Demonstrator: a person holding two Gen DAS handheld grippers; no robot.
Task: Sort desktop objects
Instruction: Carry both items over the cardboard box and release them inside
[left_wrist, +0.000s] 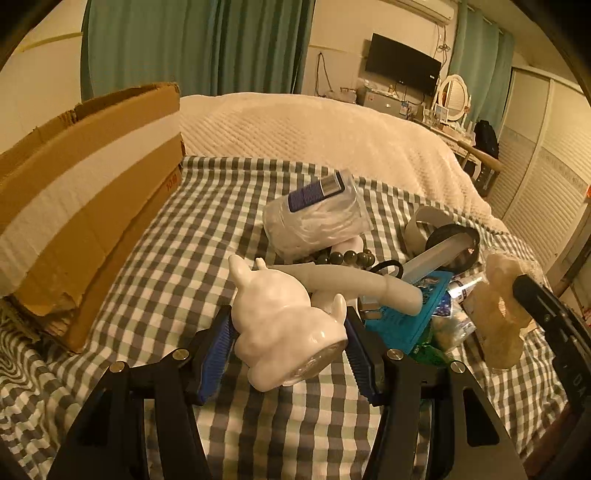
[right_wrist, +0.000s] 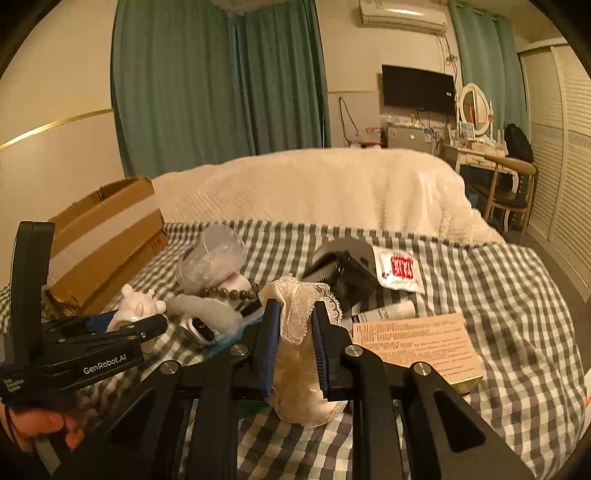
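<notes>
A glossy white animal figurine (left_wrist: 269, 295) lies tilted between the blue pads of my left gripper (left_wrist: 290, 332), which is shut on it just above the checked cloth (left_wrist: 207, 206). The right wrist view shows the same figurine (right_wrist: 136, 302) in the left gripper (right_wrist: 129, 325), with a hand under it. My right gripper (right_wrist: 295, 308) is shut on a cream lace-topped pouch (right_wrist: 295, 376), pinching its neck. That pouch (left_wrist: 498, 310) also shows at the right of the left wrist view. Both held things sit beside a pile of small objects.
The pile holds a clear bag with a blue label (left_wrist: 317, 218), a dark bead bracelet (left_wrist: 347, 256), a white tube (left_wrist: 354, 282) and a blue packet (left_wrist: 406, 321). A cardboard box (left_wrist: 74, 192) stands at the left. A printed card (right_wrist: 417, 343), a red-labelled sachet (right_wrist: 400, 269) and a black trimmer (right_wrist: 343, 266) lie to the right.
</notes>
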